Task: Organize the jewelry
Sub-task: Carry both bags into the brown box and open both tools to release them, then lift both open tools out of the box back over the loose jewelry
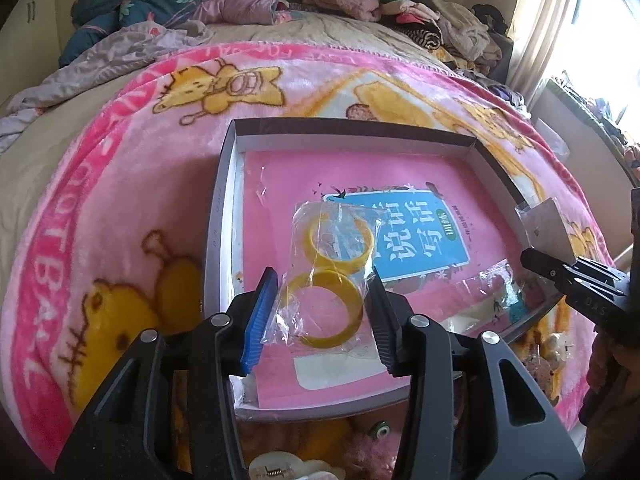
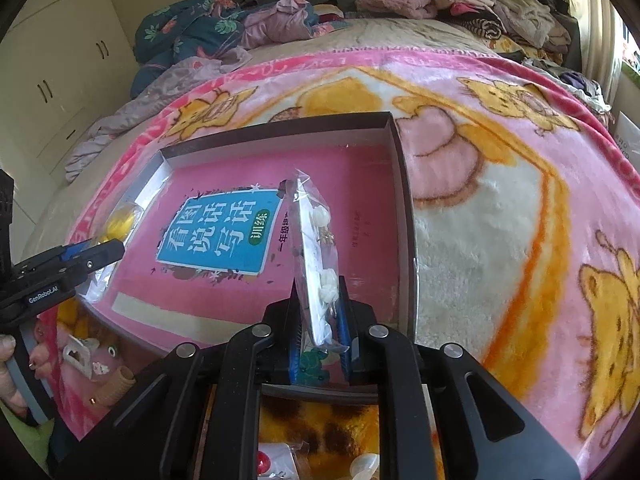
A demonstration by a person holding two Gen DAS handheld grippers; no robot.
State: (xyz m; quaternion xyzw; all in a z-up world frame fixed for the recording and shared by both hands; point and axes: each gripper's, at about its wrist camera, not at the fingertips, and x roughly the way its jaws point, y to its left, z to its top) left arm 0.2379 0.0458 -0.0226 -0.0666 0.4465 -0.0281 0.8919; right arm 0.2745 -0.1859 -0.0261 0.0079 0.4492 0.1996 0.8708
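Observation:
My left gripper (image 1: 322, 280) is shut on a clear bag holding two yellow bangles (image 1: 340, 244), just above the near left part of a shallow grey box (image 1: 224, 200). A pink book with a teal label (image 1: 420, 236) lines the box floor. In the right wrist view, my right gripper (image 2: 318, 288) is shut on a clear packet with a white earring card (image 2: 316, 236), held upright on edge over the box (image 2: 404, 200) near its right wall. The left gripper (image 2: 108, 248) shows at the left there, and the right gripper (image 1: 532, 258) shows at the right edge of the left wrist view.
The box sits on a pink cartoon blanket (image 1: 120, 200) on a bed. Another clear bag (image 1: 496, 288) lies in the box. Loose jewelry pieces (image 2: 80, 356) lie on the blanket by the box's near edge. Piled clothes (image 1: 440, 20) line the far side; a wardrobe (image 2: 52, 80) stands left.

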